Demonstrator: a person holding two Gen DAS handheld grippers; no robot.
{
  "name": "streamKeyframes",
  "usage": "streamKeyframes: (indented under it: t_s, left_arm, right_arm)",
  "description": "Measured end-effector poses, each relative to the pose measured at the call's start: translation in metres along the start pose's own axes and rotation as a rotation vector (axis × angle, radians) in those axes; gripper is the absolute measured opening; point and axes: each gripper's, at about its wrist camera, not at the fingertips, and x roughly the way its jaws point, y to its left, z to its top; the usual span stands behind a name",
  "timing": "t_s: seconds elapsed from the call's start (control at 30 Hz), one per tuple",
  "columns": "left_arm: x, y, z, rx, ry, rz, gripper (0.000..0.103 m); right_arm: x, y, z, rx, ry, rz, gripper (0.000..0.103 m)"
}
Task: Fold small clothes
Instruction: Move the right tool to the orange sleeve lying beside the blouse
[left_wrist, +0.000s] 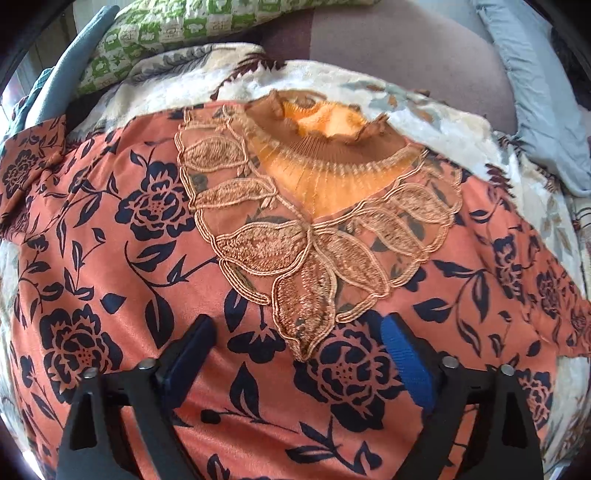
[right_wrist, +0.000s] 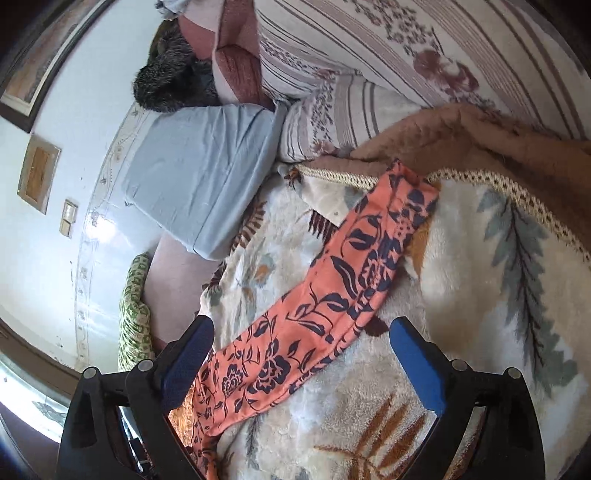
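Note:
An orange top with a dark floral print (left_wrist: 110, 229) lies spread flat on a cream leaf-patterned blanket (left_wrist: 424, 107). Its embroidered neckline (left_wrist: 314, 236) and ruffled orange collar (left_wrist: 325, 122) face me in the left wrist view. My left gripper (left_wrist: 299, 332) hovers over the chest of the top, jaws apart, nothing between the blue pads. In the right wrist view one long sleeve (right_wrist: 332, 288) of the same top stretches across the blanket (right_wrist: 480, 277). My right gripper (right_wrist: 301, 332) stands open above the sleeve, one finger on either side of it, not pressing it.
A light blue pillow (right_wrist: 199, 177) and a striped floral pillow (right_wrist: 369, 48) lie at the head of the bed. A green checked cushion (left_wrist: 177, 26) sits at the far edge. A brown blanket (right_wrist: 480, 133) is bunched beside the sleeve end. A wall with framed pictures (right_wrist: 38, 177) borders the bed.

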Motion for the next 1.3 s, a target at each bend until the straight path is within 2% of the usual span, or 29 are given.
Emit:
streamKeyframes:
  t_s: [0.07,0.13,0.2,0.23,0.3,0.37,0.43,0.47,0.53,0.57,0.63,0.83,0.93,1.0,1.07,1.17,1.23,1.3]
  left_arm:
    - [-0.021,-0.008,0.001,0.052,-0.050,-0.008,0.082]
    - [-0.036,-0.023,0.000,0.149,-0.106,0.045,0.086]
    - [-0.036,-0.034,-0.001,0.229,-0.108,0.116,0.090]
    - [-0.031,-0.037,-0.003,0.267,-0.092,0.141,0.090]
    - [-0.009,-0.044,-0.009,0.339,0.004,0.174,0.090]
    - [0.018,-0.046,-0.017,0.361,0.138,0.140,0.091]
    - [0.019,-0.040,-0.013,0.312,0.127,0.120,0.098]
    - [0.022,-0.035,-0.010,0.278,0.148,0.112,0.103]
    - [0.027,-0.027,-0.010,0.218,0.177,0.076,0.103]
    - [0.026,-0.027,-0.010,0.219,0.178,0.075,0.103]
    - [0.029,-0.033,-0.008,0.245,0.200,0.097,0.103]
    - [0.026,-0.031,-0.009,0.143,0.205,0.142,0.103]
    - [0.023,-0.033,-0.014,0.141,0.215,0.142,0.103]
    - [0.020,-0.028,-0.017,0.152,0.230,0.116,0.103]
    - [0.018,-0.015,-0.016,0.106,0.252,0.085,0.102]
    - [0.013,-0.016,-0.020,0.102,0.239,0.106,0.102]
    - [0.005,-0.021,-0.022,0.094,0.220,0.109,0.097]
    - [-0.015,-0.032,-0.022,0.099,0.160,0.109,0.079]
  right_arm:
    - [0.009,-0.011,0.002,0.049,-0.002,-0.001,0.093]
    - [0.017,-0.014,0.005,0.066,-0.020,-0.024,0.093]
    - [0.020,-0.014,0.007,0.061,-0.039,-0.040,0.093]
    - [0.021,-0.012,0.007,0.054,-0.045,-0.043,0.093]
    - [0.022,-0.012,0.009,0.047,-0.049,-0.045,0.093]
    - [0.021,-0.015,0.009,0.053,-0.043,-0.040,0.093]
    - [0.019,-0.016,0.010,0.053,-0.043,-0.033,0.093]
    - [0.019,-0.017,0.010,0.053,-0.043,-0.030,0.093]
    - [0.019,-0.018,0.010,0.054,-0.044,-0.032,0.093]
    - [0.019,-0.018,0.010,0.058,-0.049,-0.031,0.093]
    - [0.017,-0.018,0.010,0.068,-0.063,-0.020,0.094]
    - [0.013,-0.023,0.010,0.120,-0.111,0.003,0.094]
    - [0.008,-0.029,0.013,0.169,-0.136,0.056,0.093]
    - [0.007,-0.030,0.014,0.170,-0.138,0.074,0.090]
    - [0.007,-0.029,0.014,0.157,-0.133,0.081,0.086]
    - [0.009,-0.030,0.014,0.163,-0.138,0.068,0.083]
    - [0.009,-0.032,0.015,0.185,-0.135,0.052,0.081]
    - [0.008,-0.033,0.015,0.190,-0.130,0.033,0.077]
